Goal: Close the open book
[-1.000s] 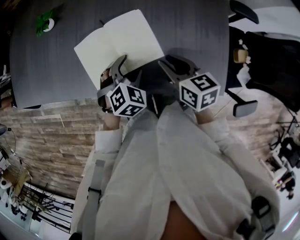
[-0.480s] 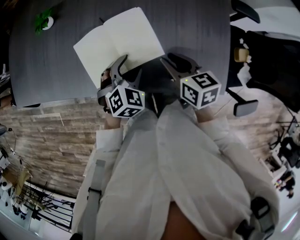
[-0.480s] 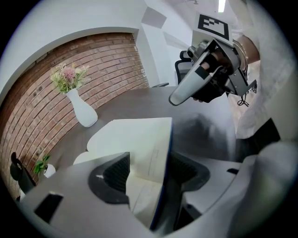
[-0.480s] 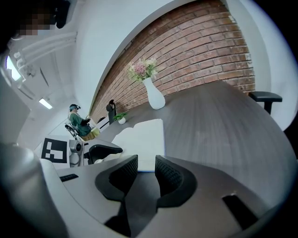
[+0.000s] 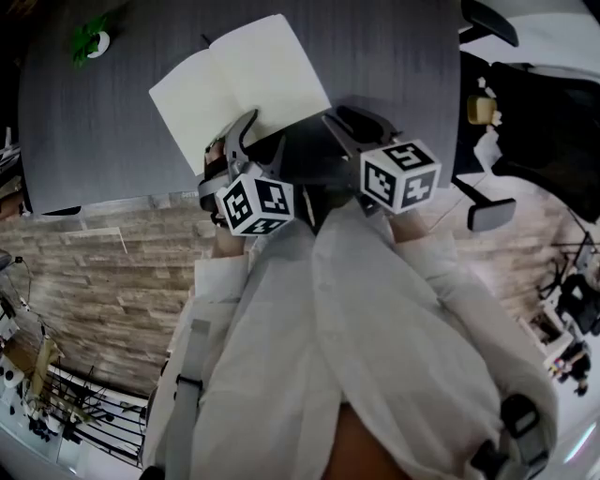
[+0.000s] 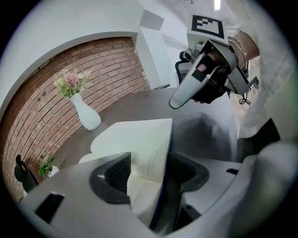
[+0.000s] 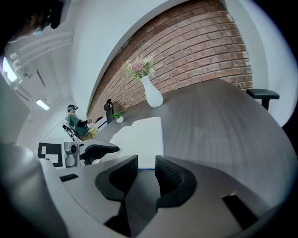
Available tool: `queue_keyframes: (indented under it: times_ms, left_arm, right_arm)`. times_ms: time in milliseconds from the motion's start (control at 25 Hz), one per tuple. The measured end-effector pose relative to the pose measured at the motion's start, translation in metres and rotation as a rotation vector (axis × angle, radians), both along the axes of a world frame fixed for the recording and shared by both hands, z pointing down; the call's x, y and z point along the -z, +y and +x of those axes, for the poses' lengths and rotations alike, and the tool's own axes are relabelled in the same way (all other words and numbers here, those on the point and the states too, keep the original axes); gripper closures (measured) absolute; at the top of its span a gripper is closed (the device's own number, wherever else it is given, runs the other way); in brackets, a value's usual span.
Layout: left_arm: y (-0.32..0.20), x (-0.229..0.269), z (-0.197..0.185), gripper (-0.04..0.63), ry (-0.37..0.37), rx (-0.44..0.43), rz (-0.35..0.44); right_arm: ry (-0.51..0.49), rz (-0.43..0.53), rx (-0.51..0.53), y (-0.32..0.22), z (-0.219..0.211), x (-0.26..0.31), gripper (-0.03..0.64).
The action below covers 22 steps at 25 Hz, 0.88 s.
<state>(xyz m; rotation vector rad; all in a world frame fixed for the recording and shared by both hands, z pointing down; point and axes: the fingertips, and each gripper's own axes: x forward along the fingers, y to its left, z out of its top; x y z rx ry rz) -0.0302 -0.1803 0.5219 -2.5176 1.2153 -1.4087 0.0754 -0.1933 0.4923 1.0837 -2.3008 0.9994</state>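
An open book (image 5: pixel 239 80) with blank white pages and a blue cover lies flat on the dark grey table (image 5: pixel 394 56). My left gripper (image 5: pixel 262 131) is at the book's near right corner. In the left gripper view the book's edge (image 6: pixel 135 139) runs between the wide-set jaws of the left gripper (image 6: pixel 150 162), which are closing; I see no pad pressing on it. My right gripper (image 5: pixel 339 117) hovers over bare table just right of the book. In the right gripper view its jaws (image 7: pixel 146 172) stand open with nothing between them and the book (image 7: pixel 139 137) lies ahead.
A white vase of flowers (image 6: pixel 86 114) stands on the table beyond the book, against a brick wall. A small potted plant (image 5: pixel 91 42) sits at the far left corner. Office chairs (image 5: pixel 487 23) stand at the right. A person (image 7: pixel 74 123) sits far off.
My left gripper has tilted slightly at the book's corner. The book and the right gripper have kept their places.
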Motion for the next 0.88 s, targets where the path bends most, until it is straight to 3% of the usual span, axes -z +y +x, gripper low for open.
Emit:
queue_keyframes:
  times_ms: [400,880]
  left_arm:
    - [0.006,0.001,0.004,0.409,-0.001,-0.046,0.011]
    - [0.009,0.007,0.005,0.436,0.013,-0.041,0.020]
  right_arm:
    - [0.024,-0.050,-0.033,-0.003,0.004,-0.014,0.505]
    - [0.022,-0.099,-0.025,-0.006,-0.001,-0.022,0.505]
